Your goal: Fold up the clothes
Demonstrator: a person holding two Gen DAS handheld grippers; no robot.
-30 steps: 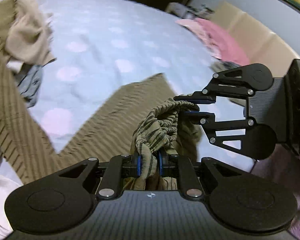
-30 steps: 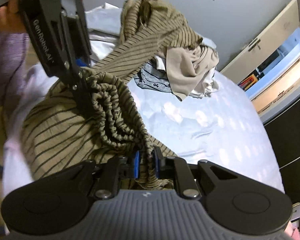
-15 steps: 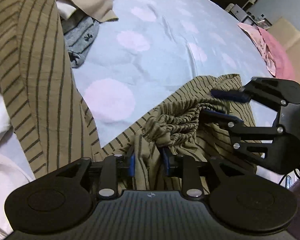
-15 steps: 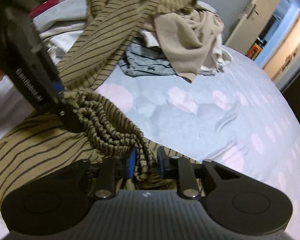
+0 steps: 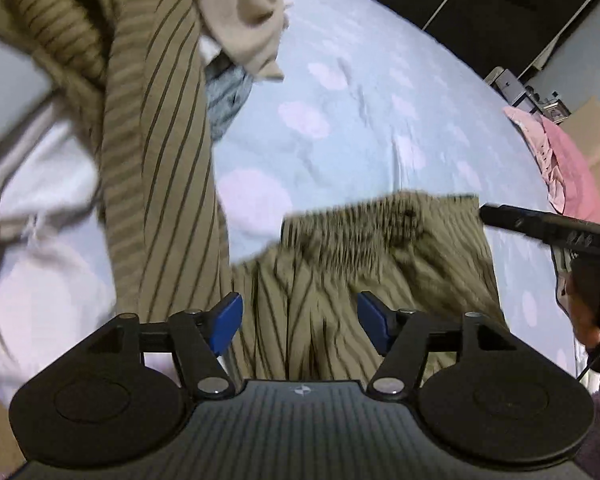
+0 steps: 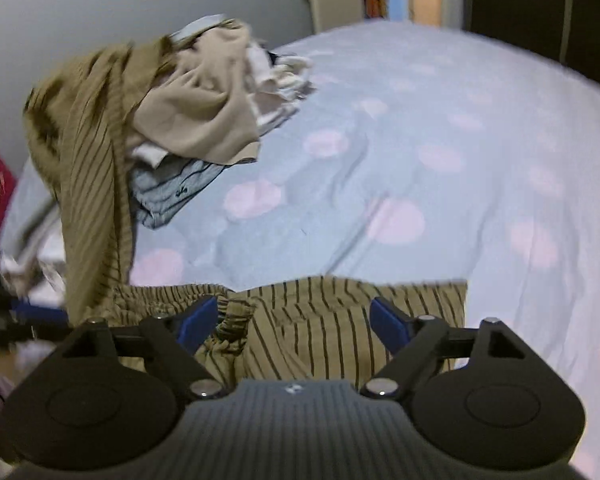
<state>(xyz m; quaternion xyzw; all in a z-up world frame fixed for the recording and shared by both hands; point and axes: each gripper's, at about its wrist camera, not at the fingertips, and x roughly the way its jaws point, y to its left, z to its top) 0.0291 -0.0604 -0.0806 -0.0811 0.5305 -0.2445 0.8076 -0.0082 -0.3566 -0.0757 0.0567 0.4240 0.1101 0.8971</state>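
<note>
Left gripper (image 5: 300,322) released, blue pads wide apart w/ nothing between them, just above the striped trousers (image 5: 380,264). Right gripper (image 6: 294,322) likewise spread, empty, over the same trousers (image 6: 340,320). Trousers lie on the bed (image 6: 440,140) at its near edge, gathered waistband toward the far side; one long leg runs up to the clothes pile (image 6: 196,120) at far left. Pink cloth (image 5: 568,168) at bed's right edge.
</note>
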